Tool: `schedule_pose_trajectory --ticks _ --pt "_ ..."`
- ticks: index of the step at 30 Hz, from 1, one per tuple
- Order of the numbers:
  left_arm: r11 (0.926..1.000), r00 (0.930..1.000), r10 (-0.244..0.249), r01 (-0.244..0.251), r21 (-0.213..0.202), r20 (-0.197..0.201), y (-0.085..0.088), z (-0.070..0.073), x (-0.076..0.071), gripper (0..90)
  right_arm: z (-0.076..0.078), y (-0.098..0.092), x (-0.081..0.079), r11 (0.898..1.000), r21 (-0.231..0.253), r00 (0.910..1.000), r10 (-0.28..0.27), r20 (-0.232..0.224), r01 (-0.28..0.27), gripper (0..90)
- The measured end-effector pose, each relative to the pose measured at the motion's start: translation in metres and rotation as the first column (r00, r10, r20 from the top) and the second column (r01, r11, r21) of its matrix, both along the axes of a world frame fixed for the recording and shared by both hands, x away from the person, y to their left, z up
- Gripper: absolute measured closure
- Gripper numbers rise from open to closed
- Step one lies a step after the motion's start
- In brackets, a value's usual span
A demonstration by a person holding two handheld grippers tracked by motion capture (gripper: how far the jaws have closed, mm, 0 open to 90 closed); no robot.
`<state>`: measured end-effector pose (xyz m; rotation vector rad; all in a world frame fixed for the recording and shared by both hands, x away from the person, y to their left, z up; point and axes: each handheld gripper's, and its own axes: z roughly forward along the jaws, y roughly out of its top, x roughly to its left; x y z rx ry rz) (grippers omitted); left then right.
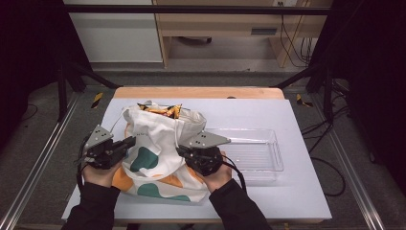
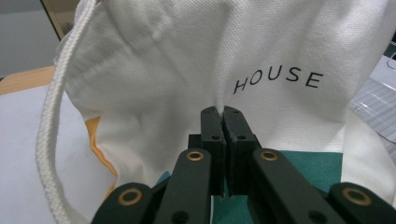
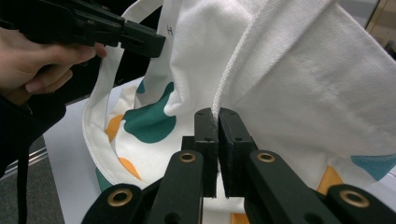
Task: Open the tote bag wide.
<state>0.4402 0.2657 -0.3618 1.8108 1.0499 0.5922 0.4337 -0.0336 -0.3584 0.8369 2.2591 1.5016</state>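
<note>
Both tongs are shut on cloth: our left tongs [image 2: 223, 112] and right tongs [image 3: 217, 114] pinch the bag [image 1: 158, 148] at centre frame, its opening toward the upper edge, tray [image 1: 261, 165] at right.

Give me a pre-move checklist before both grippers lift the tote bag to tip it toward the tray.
1. Left gripper shut on the tote bag fabric: ok, a fold is pinched between its jaws.
2. Right gripper shut on the bag: ok, cloth beside a seam is clamped.
3. Clear tray beside the bag, free to receive: ok, nothing seen in it.
4. Bag mouth open, snack packets showing: ok.
5. White rope handle hanging free of the jaws: ok.
6. Grip strong enough for the load: cannot tell.
</note>
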Motion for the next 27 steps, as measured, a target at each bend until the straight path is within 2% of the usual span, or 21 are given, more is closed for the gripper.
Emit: schedule_pose_trajectory --ticks 4,6,7,8,11,14,16,20,22,23,25,26,27 --pt "1.0 1.0 -0.003 0.003 0.003 0.003 0.003 -0.001 -0.006 88.6 0.0 -0.001 0.0 1.0 0.008 1.0 -0.008 -0.003 0.008 74.1" --pt "1.0 1.0 -0.005 0.005 0.005 0.002 0.004 -0.002 -0.01 88.6 0.001 -0.001 0.0 1.0 0.019 0.9999 -0.017 0.0 0.017 64.2" --pt "1.0 1.0 -0.005 0.005 0.005 0.002 0.004 -0.002 -0.01 88.6 0.001 -0.001 0.0 1.0 0.019 0.9999 -0.017 0.0 0.017 64.2" --pt "0.9999 1.0 -0.004 0.004 0.01 0.003 0.004 -0.004 -0.013 88.6 0.003 -0.002 0.0 0.999 0.037 0.9995 -0.031 0.008 0.03 58.4" --pt "0.9998 1.0 -0.006 0.006 0.02 0.003 0.004 -0.006 -0.017 88.6 0.006 -0.003 0.0 0.998 0.05 0.999 -0.042 0.018 0.041 56.2" --pt "0.9994 1.0 -0.008 0.008 0.034 -0.001 0.004 -0.01 -0.021 88.7 0.012 -0.006 0.001 0.993 0.092 0.9969 -0.071 0.034 0.067 50.2" --pt "0.9992 1.0 -0.008 0.008 0.04 -0.003 0.005 -0.012 -0.023 88.7 0.014 -0.006 0.001 0.993 0.097 0.9966 -0.073 0.038 0.069 49.3" --pt "0.9988 0.9998 -0.014 0.014 0.048 -0.012 0.006 -0.016 -0.028 88.7 0.021 -0.003 0.005 0.99 0.115 0.9935 -0.094 0.065 0.086 41.9" --pt "0.9985 0.9998 -0.015 0.016 0.052 -0.014 0.007 -0.017 -0.029 88.7 0.023 -0.002 0.006 0.989 0.119 0.9926 -0.099 0.069 0.091 41.7" --pt "0.9984 0.9996 -0.019 0.02 0.054 -0.02 0.007 -0.019 -0.031 88.8 0.028 0.001 0.009 0.987 0.135 0.9922 -0.102 0.071 0.092 51.5" --pt "0.9982 0.9996 -0.019 0.021 0.056 -0.023 0.008 -0.021 -0.032 88.8 0.03 0.001 0.01 0.987 0.136 0.9924 -0.097 0.077 0.086 54.6" --pt "0.9979 0.9993 -0.023 0.025 0.059 -0.03 0.009 -0.023 -0.033 88.8 0.036 0.005 0.013 0.986 0.141 0.9914 -0.1 0.084 0.088 62.7" --pt "0.9979 0.9993 -0.023 0.025 0.059 -0.03 0.009 -0.023 -0.033 88.8 0.038 0.006 0.014 0.986 0.146 0.9916 -0.098 0.085 0.085 66.8"
